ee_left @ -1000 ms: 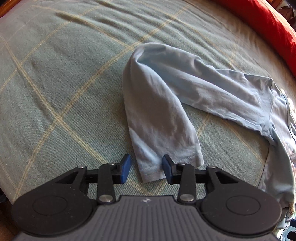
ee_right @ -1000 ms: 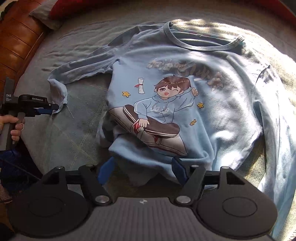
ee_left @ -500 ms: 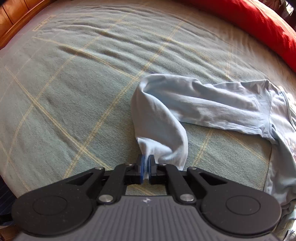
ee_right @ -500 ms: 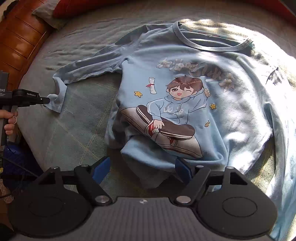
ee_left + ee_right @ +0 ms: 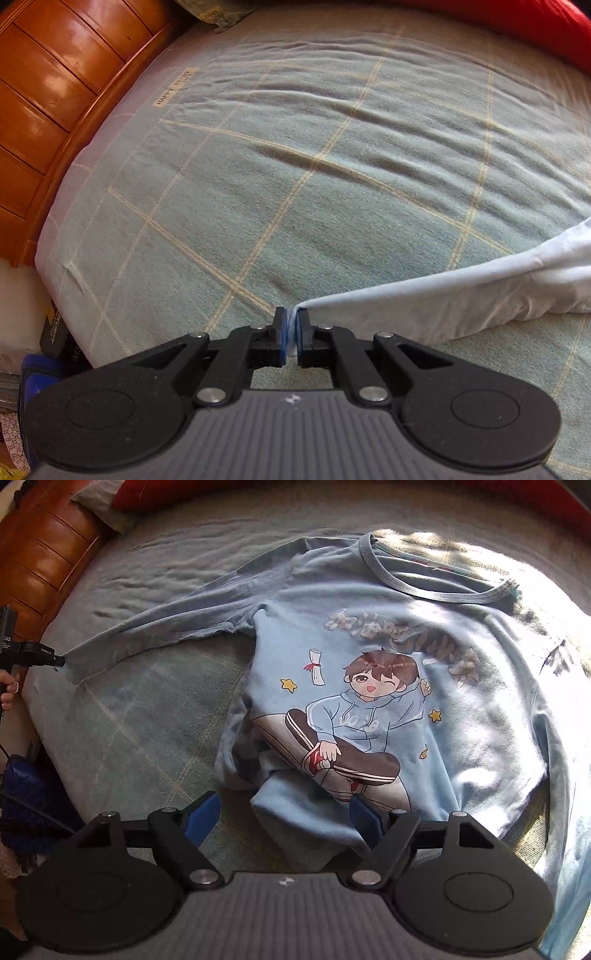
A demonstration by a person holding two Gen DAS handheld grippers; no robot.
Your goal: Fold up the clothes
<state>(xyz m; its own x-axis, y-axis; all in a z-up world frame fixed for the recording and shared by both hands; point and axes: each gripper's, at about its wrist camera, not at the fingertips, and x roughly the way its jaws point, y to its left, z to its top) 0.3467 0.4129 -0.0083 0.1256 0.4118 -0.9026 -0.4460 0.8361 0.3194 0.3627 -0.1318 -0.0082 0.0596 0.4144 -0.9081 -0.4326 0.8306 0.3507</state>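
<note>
A light blue long-sleeved shirt point(image 5: 388, 672) with a cartoon boy print lies face up on the bed. Its hem is bunched and folded under near the front. My left gripper point(image 5: 291, 334) is shut on the cuff of the left sleeve point(image 5: 443, 299), which runs taut off to the right. In the right wrist view that gripper point(image 5: 59, 661) holds the sleeve point(image 5: 177, 627) stretched out to the bed's left edge. My right gripper point(image 5: 286, 818) is open, its fingers on either side of the bunched hem point(image 5: 295, 801), just above it.
The bed has a grey-green checked cover point(image 5: 295, 166). A wooden headboard point(image 5: 55, 74) curves along the left. A red pillow point(image 5: 535, 26) lies at the far side. The bed's left edge point(image 5: 62, 280) drops to clutter on the floor.
My left gripper closed on the sleeve cuff and pulled it left, straightening the folded sleeve out toward the bed edge. My right gripper stayed open near the hem and drew slightly closer.
</note>
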